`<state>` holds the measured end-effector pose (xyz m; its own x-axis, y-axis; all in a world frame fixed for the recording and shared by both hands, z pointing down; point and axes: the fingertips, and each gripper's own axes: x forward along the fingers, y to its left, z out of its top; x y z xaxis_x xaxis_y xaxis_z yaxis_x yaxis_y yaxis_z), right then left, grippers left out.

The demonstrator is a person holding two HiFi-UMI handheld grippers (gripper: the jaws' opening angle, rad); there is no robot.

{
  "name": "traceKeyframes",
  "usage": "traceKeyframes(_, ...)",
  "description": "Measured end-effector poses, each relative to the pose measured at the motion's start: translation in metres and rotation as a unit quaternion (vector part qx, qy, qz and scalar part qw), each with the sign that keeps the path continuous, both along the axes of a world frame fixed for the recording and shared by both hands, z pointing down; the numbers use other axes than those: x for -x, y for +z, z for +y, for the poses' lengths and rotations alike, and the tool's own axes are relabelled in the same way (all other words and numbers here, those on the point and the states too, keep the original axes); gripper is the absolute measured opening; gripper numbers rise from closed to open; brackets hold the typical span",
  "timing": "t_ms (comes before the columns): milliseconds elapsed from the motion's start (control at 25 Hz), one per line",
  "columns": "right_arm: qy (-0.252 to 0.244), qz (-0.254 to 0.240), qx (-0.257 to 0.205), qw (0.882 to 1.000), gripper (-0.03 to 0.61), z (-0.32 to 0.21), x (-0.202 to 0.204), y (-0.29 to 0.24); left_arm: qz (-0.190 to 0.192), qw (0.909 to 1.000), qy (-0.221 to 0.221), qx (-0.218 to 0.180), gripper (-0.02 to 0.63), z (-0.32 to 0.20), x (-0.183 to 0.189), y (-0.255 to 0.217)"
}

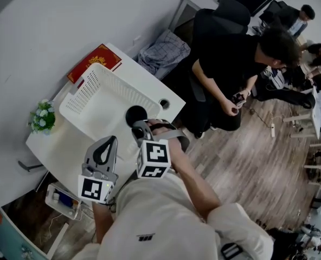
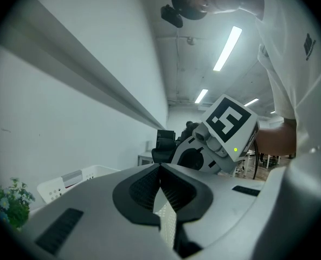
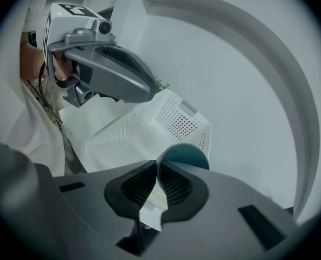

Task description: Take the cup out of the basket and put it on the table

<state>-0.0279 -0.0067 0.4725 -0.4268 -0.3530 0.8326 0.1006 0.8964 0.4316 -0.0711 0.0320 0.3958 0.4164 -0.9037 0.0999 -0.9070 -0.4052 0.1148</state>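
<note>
Head view, stock list for you:
- cup [image 1: 136, 114]: dark, at near-right corner of basket [image 1: 84, 91], by the rim. Looks inside or on the rim, can't tell which. Not seen standing on bare table [image 1: 63, 145]
- R gripper [image 1: 140, 127]: tips right at cup's near side. R gripper view: jaws drawn together, only a sliver btwn tips, nothing seen in it. Teal cup shows just beyond one jaw. Reads as not holding, though a thin rim pinch can't be ruled out
- L gripper [image 1: 109, 142]: low, close to your body, over table's near part. L gripper view: jaws closed tip to tip, empty

Progress (judged): early. R gripper is at the cup; grasp, lift over the rim and set-down are all left

Edges / room:
- basket's perforated wall is what you'd need to clear w/ the cup
- bare strip of table right of basket, w/ a round hole [image 1: 164, 103] in it; keep the cup off that
- table's right edge runs just past that strip, so little margin there
- more bare top on the near-left side, but L gripper hangs over it
- plant [image 1: 43, 118] at left edge and red book [image 1: 95, 58] at far corner, both well apart from cup
- seated person [image 1: 231, 69] beyond table's right side, apart from both grippers
</note>
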Motion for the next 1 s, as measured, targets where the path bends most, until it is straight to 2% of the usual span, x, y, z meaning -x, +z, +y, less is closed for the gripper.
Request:
traceKeyframes(480, -0.016, -0.021, 0.002, 1.0, 0.035, -0.005, -0.03, -0.019, -0.009, 0.9998, -0.016, 0.006, 0.009, -0.01, -0.03, -0.002)
traceKeyframes(1000, -0.018, -0.045, 0.009, 0.999, 0.035, -0.017, -0.059, -0.035, -0.018, 0.9997, -0.009, 0.015, 0.009, -0.032, -0.065, -0.002)
